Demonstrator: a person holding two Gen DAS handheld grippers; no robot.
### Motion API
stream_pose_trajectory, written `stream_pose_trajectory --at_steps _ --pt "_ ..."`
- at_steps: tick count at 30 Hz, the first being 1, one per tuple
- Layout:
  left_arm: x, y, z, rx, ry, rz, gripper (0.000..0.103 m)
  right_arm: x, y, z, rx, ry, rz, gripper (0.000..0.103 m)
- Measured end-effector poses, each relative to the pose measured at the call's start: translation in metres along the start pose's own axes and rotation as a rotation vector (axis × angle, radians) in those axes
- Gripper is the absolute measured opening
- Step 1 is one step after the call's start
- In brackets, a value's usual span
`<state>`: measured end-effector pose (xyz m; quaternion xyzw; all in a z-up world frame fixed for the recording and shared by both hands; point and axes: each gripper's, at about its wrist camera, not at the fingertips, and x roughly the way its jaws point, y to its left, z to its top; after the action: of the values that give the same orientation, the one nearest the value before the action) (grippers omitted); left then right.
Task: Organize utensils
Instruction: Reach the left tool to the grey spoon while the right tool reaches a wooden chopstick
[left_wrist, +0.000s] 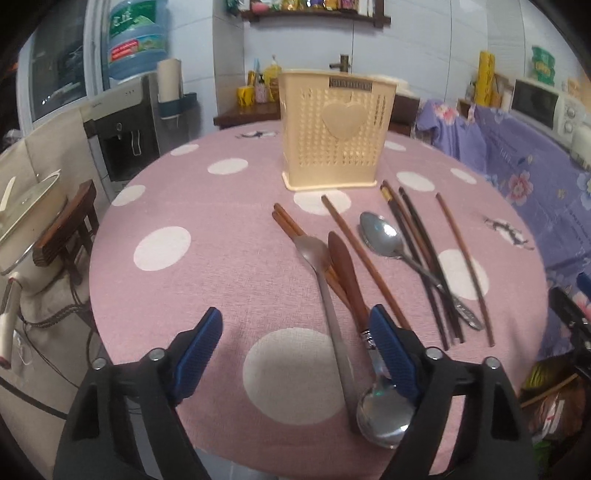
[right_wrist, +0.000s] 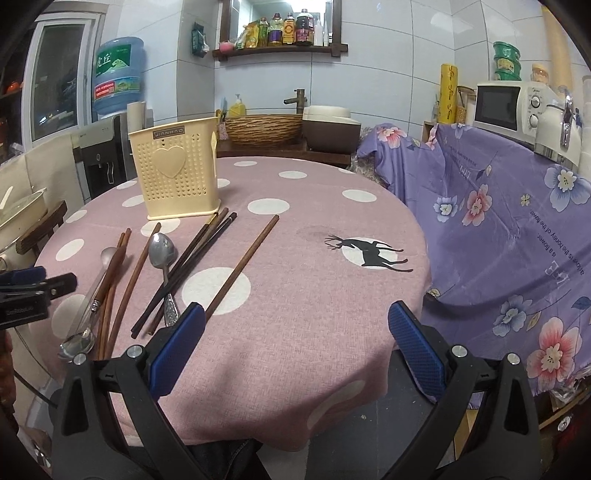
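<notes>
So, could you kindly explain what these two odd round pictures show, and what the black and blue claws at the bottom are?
A person holds a two-fingered gripper in each hand, each with a fisheye camera looking along its fingers. One picture is from the left gripper, the other from the right gripper. Both are open and hold nothing. On the pink dotted tablecloth stand a cream utensil basket and, loose, spoons and chopsticks. The left gripper hangs over the nearest spoon.
</notes>
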<state>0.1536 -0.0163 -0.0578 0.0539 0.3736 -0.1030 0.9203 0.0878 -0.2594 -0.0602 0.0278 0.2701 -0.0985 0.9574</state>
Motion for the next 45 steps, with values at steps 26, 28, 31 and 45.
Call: stream_pose_trajectory --at_steps 26,28,31,45 --pt "0.049 0.058 0.029 -0.107 0.111 0.067 0.073 0.092 0.009 0.057 -0.016 0.161 0.041 0.097" --pt "0.049 0.059 0.031 -0.117 0.116 0.053 0.073 0.108 0.009 0.064 -0.002 0.199 0.050 0.090" --pt "0.050 0.057 0.033 -0.116 0.114 0.046 0.073 0.129 0.012 0.075 0.016 0.240 0.045 0.082" --pt "0.054 0.052 0.037 -0.145 0.107 0.077 0.073 0.200 0.039 0.097 0.050 0.387 -0.039 0.034"
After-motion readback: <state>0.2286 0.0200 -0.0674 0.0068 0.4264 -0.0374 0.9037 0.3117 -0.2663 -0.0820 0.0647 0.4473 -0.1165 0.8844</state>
